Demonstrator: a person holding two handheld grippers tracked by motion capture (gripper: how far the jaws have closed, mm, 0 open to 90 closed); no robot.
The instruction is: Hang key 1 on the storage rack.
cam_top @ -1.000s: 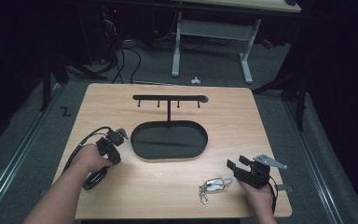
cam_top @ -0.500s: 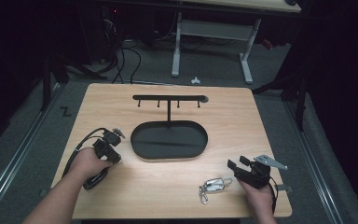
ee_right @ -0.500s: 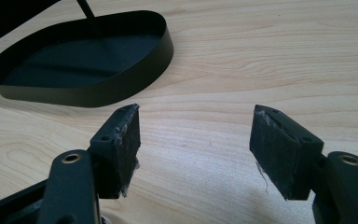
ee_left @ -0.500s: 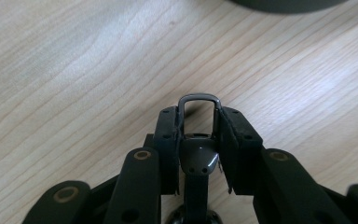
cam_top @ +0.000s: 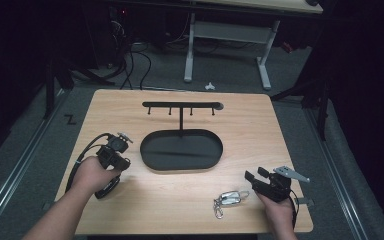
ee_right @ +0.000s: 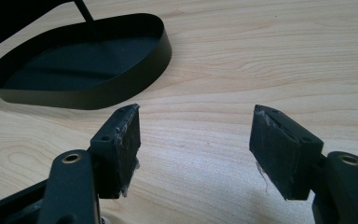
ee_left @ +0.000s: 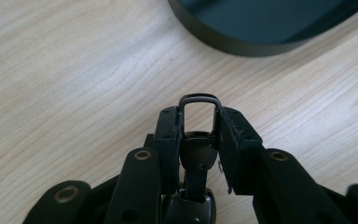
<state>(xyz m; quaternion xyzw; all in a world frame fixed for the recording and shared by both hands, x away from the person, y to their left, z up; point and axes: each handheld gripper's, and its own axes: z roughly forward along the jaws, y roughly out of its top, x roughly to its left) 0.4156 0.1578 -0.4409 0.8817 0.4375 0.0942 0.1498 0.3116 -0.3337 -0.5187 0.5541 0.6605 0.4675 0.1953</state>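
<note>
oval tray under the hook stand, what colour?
Black tray, matte, plain; the right gripper view shows it best.

The table [cam_top: 260, 130] is pale wood with a smooth, faintly satin grain. The oval tray [cam_top: 181, 149] and its hook rack [cam_top: 182, 105] look like matt black metal. The keys [cam_top: 227, 198] at lower right are shiny silver metal. The right gripper [ee_right: 196, 140] has matt black plastic jaws with frayed, rough pads [ee_right: 279, 140].

Light wooden table [cam_top: 260, 135], black oval metal tray [cam_top: 181, 150] with hooked T-bar rack [cam_top: 182, 106], silver key bunch [cam_top: 227, 199] near front edge
</note>
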